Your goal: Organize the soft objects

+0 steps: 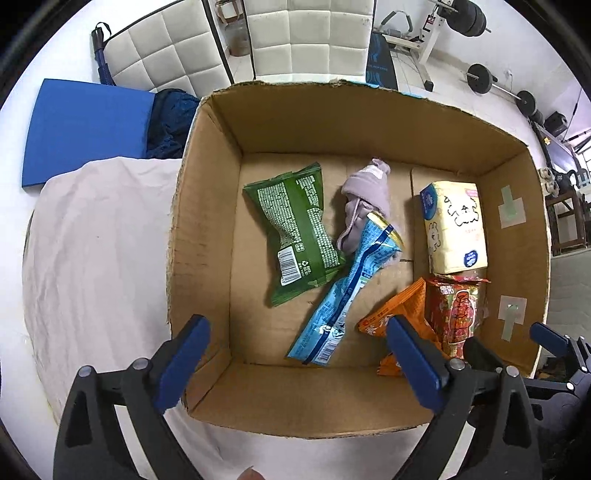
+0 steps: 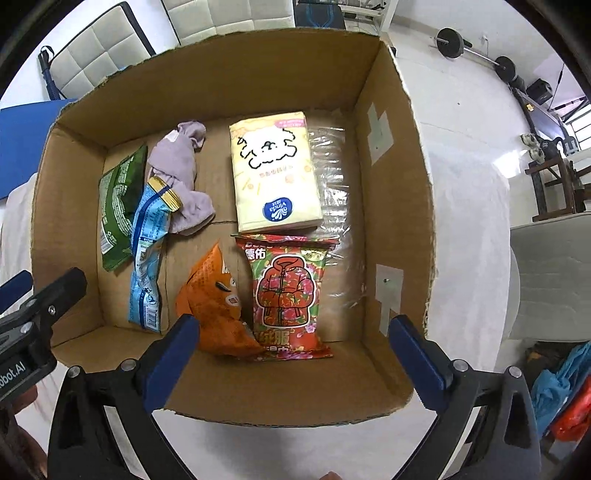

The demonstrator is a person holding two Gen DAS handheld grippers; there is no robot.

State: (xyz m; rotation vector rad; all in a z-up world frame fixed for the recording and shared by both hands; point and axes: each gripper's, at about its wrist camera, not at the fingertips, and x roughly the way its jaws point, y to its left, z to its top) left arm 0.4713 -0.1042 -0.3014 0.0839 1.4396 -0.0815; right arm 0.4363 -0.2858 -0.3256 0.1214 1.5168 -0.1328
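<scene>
Hovering over the cardboard box, both the left gripper and right gripper are held wide open, nothing gripped. Green packet, lilac cloth, blue packet, tissue pack, orange packet and red packet are seen lying inside the box.

This looks like a room in a home, doubling as a gym. At one o'clock a weight bench stands with barbells on the white floor. At eleven o'clock quilted white cushions lean, and a blue mat lies flat.
</scene>
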